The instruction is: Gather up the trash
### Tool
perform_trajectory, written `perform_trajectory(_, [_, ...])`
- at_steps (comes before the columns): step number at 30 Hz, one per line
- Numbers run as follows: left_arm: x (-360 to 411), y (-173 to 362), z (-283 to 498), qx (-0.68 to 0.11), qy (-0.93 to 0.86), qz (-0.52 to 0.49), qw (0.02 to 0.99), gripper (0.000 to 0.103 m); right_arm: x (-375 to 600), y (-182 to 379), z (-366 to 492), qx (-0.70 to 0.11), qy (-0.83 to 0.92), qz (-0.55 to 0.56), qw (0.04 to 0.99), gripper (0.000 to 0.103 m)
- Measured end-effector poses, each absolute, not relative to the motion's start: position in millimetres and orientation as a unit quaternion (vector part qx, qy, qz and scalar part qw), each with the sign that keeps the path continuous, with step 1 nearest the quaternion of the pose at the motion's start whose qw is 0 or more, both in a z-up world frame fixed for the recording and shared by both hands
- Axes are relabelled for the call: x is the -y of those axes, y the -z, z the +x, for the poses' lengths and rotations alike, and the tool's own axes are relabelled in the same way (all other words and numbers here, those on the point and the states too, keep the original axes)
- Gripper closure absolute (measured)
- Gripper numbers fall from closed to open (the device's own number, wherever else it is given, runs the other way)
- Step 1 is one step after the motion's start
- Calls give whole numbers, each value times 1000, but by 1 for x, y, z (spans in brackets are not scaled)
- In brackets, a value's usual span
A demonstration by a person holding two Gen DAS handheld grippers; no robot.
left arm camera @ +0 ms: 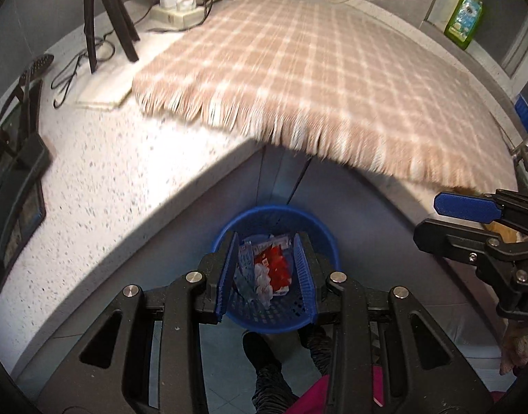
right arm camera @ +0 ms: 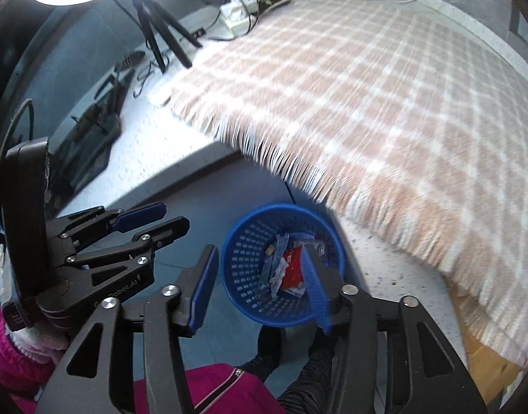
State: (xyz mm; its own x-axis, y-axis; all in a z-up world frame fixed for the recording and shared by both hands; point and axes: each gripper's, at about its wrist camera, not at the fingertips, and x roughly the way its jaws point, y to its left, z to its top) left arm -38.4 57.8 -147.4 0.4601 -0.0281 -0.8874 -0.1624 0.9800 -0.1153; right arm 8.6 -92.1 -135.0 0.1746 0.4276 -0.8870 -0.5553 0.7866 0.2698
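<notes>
A: Grippers first. The left gripper (left arm camera: 267, 276) is hanging with its jaws spread and nothing between them; the right gripper (right arm camera: 260, 289) is also standing apart and empty.

B: And the trash?

A: Wrappers (left arm camera: 271, 269) are lying inside the blue basket (left arm camera: 328, 238) on the floor, below the counter (left arm camera: 108, 172) edge with its checked cloth (left arm camera: 315, 69).

B: So the drop looks done; I'd be lifting both straight up, keeping clear of the rim, then checking the counter for leftovers.

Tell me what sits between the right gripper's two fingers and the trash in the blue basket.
Nothing: in the right wrist view the right gripper hangs open above the blue basket, with only air down to the trash.
</notes>
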Motion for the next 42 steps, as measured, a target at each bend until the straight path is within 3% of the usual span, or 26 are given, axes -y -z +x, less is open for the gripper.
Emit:
perform_trajectory(7, [-37, 114, -31, -486, -32, -80, 870, 69, 117, 101, 17, -527, -314, -37, 789, 52])
perform_trajectory(10, [-28, 99, -27, -470, -27, -81, 879, 57, 130, 86, 23, -510, -310, -33, 802, 52])
perform_trajectory(15, [-13, 79, -19, -449, -20, -78, 890, 57, 146, 61, 29, -479, -304, -29, 823, 43])
perform_trajectory(19, [-6, 61, -15, -432, -19, -87, 898, 41, 156, 42, 33, -456, -304, -31, 836, 41])
perform_trajectory(23, [1, 44, -9, -416, -17, -91, 905, 37, 164, 26, 35, -435, -305, -37, 846, 39])
perform_trajectory(27, [8, 31, -3, -401, -16, -95, 911, 29, 173, 15, 40, -421, -308, -30, 853, 25])
perform_trajectory(37, [24, 2, 8, -368, -28, -85, 925, 19, 196, -12, 50, -382, -309, -11, 871, 23])
perform_trajectory(42, [30, -10, 8, -346, -35, -77, 934, 7, 205, -23, 53, -360, -306, -5, 881, 22])
